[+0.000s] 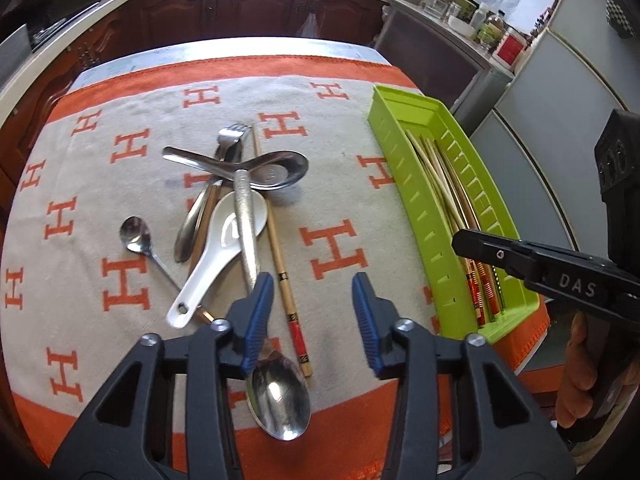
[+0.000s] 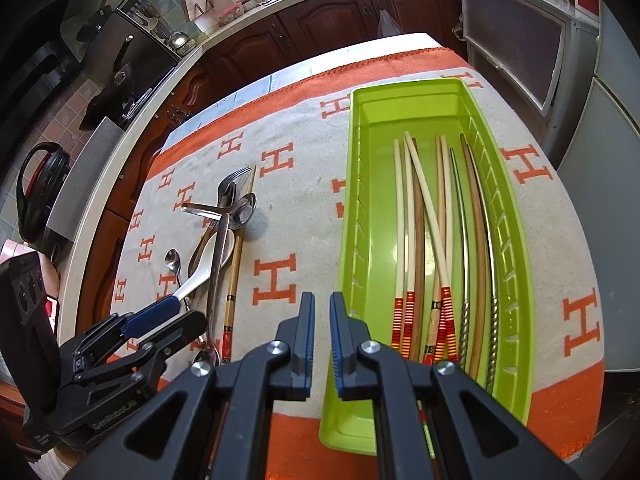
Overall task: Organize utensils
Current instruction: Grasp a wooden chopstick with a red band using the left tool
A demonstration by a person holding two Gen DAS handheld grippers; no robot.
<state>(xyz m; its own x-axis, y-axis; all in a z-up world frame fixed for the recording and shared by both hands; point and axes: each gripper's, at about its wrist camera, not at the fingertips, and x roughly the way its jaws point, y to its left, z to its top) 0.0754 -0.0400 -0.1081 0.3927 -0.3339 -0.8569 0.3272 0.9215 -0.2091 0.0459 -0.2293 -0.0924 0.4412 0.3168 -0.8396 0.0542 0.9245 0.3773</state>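
**Chopsticks sorted, spoons still loose**

While several chopsticks (image 2: 420,240) already lie in the green tray (image 2: 360,152) near the towel's right edge, a heap of spoons (image 1: 240,200), a fork and one chopstick waits mid-towel (image 1: 340,152) — most work remains. Left gripper (image 1: 314,320) hangs unclenched over the near steel spoon (image 1: 280,396), grasping nothing; right gripper (image 2: 320,320) is clenched, empty.

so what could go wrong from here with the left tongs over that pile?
1. The left tongs straddle the loose chopstick, but the big spoon lies against one pad, so closing may catch both.
2. That spoon's handle rests on the white ceramic spoon; dragging it could shift the stack.
3. The right tongs hang over the green tray wall, possibly blocking the drop.
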